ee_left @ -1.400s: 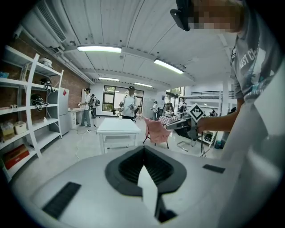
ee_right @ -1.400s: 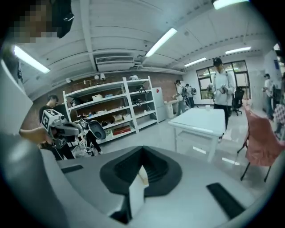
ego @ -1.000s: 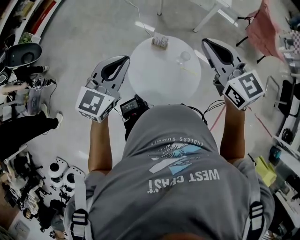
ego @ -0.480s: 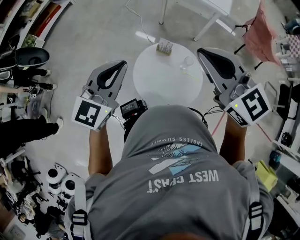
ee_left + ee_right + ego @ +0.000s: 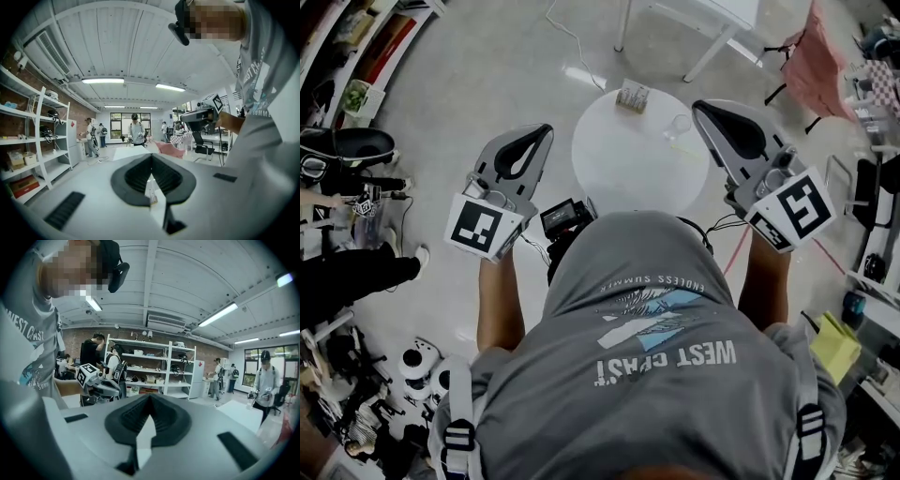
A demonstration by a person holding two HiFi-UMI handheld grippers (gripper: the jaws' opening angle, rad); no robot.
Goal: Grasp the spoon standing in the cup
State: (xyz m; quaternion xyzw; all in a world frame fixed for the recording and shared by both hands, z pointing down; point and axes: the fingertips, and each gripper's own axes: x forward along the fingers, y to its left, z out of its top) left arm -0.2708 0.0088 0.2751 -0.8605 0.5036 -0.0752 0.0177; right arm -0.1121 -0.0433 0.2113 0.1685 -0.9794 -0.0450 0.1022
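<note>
Jaws together and empty on both; cup (image 5: pixel 678 124) near worktop's (image 5: pixel 623 164) far right edge, nearer the right gripper (image 5: pixel 710 111) than the left gripper (image 5: pixel 538 139) (spoon too small to resolve).

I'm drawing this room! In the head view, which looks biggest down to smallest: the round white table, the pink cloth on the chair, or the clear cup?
1. round white table
2. pink cloth draped on the chair
3. clear glass cup
The cloth lies farther from the camera than the table, so its real size is unsure.
</note>
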